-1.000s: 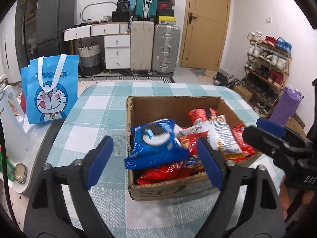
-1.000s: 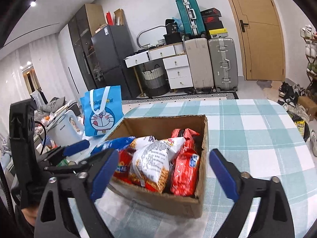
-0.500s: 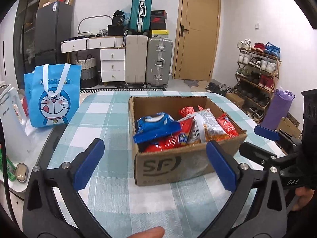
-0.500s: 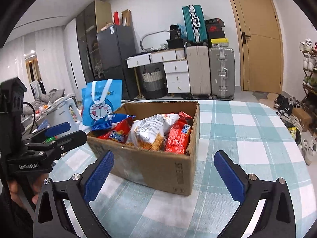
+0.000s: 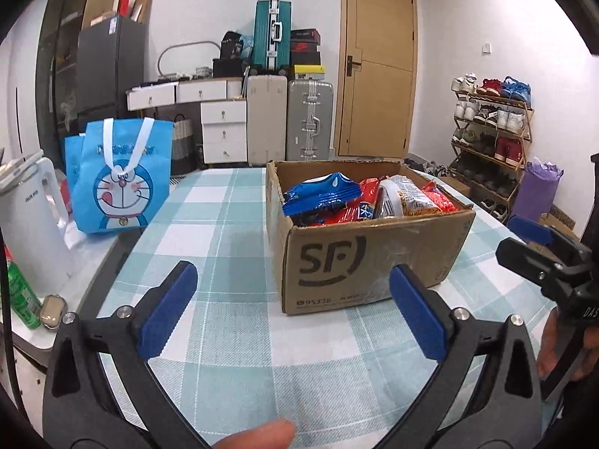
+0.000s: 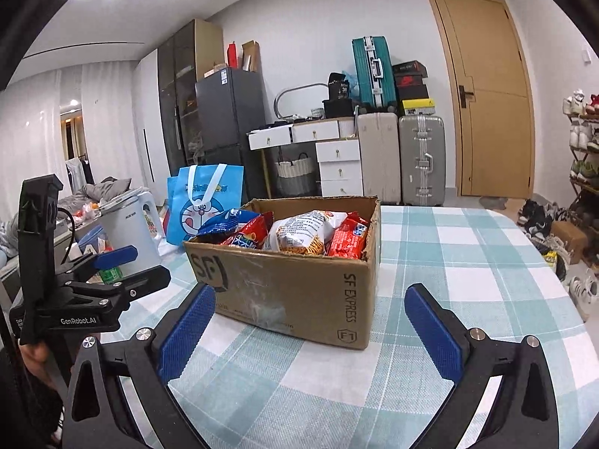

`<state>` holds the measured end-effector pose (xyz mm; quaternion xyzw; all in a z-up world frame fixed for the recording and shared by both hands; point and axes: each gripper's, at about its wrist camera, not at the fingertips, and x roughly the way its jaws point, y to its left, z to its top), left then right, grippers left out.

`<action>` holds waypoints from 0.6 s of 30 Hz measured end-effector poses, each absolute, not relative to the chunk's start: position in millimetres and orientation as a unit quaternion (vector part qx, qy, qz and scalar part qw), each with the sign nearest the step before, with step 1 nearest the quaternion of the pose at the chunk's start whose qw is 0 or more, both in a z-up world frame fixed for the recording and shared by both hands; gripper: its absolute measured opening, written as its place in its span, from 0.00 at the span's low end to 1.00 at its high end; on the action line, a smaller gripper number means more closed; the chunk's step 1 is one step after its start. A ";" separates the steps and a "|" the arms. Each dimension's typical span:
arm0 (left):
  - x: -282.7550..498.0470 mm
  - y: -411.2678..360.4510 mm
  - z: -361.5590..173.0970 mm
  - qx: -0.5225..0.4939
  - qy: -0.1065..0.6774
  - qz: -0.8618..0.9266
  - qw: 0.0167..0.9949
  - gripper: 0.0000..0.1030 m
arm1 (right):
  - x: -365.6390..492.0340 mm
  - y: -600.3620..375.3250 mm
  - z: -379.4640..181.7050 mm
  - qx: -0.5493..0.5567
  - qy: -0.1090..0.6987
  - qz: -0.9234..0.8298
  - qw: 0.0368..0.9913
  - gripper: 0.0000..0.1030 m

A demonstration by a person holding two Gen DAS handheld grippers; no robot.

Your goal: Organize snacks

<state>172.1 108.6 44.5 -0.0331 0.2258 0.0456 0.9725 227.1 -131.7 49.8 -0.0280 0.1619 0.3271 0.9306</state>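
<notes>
A brown cardboard box [image 5: 367, 262] [image 6: 299, 292] stands on the checked tablecloth, packed with snack bags. A blue cookie bag [image 5: 318, 196] [image 6: 224, 220] lies at its left, red bags [image 5: 436, 196] [image 6: 348, 239] and a white-and-orange bag [image 5: 408, 196] [image 6: 303, 232] beside it. My left gripper [image 5: 292, 312] is open, short of the box's front wall, with nothing between its fingers. My right gripper [image 6: 309, 331] is open too, low before the box's near corner, empty. Each gripper shows at the edge of the other's view.
A blue cartoon tote bag [image 5: 123, 176] [image 6: 206, 198] stands left of the table, beside a white kettle [image 5: 30, 224] and a green bottle [image 5: 20, 292]. Suitcases [image 5: 309, 119], drawers and a door stand behind; a shoe rack [image 5: 490, 138] lines the right wall. A fingertip [image 5: 258, 434] shows at the bottom.
Both grippers have drawn back from over the box and sunk toward the table. The left gripper's jaws have spread wider. The snacks stay in the box.
</notes>
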 end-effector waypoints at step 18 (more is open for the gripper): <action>159.7 101.4 34.0 -0.017 0.220 0.047 0.974 0.99 | 207.7 -135.5 47.1 -0.051 0.127 0.309 0.941 1.00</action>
